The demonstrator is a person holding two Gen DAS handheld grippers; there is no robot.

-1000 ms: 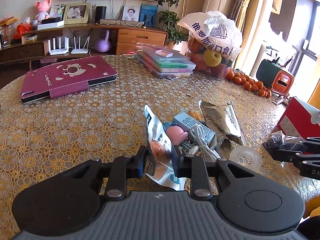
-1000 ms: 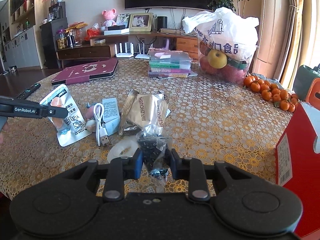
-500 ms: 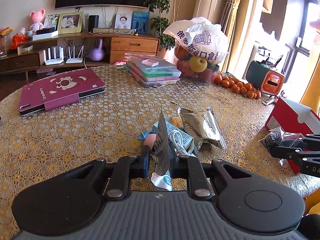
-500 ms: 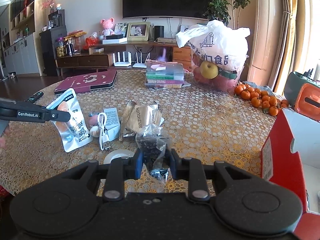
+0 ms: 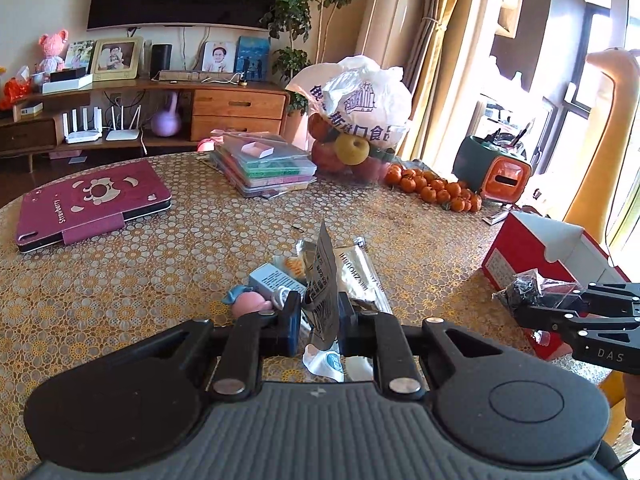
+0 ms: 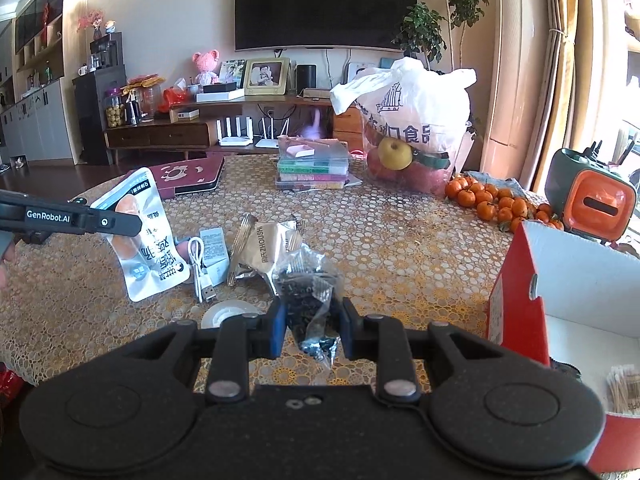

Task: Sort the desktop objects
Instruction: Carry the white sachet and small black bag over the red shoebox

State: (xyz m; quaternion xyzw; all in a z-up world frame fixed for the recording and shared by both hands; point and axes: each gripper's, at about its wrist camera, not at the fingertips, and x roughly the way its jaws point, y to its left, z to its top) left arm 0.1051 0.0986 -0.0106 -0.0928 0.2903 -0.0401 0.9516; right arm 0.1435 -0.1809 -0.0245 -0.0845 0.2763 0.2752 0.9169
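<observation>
— Changed since a second ago?
— Left gripper (image 5: pixel 319 316) lifted higher, still clamped on the white snack packet (image 6: pixel 142 236), now turned edge-on above the near pile. Right gripper (image 6: pixel 310 320) still pinching the clear bag of dark bits (image 6: pixel 308 296), carried right, close beside the red box (image 6: pixel 516 300).
— Any writing?
— "GenRobot.AI" on the left tool, "DAS" on the right. "Strawberry" on the maroon case (image 5: pixel 94 200), far left. "ZHOUSH" partly legible on the foil wrapper (image 6: pixel 264 248), flat on the table (image 5: pixel 120 280).
</observation>
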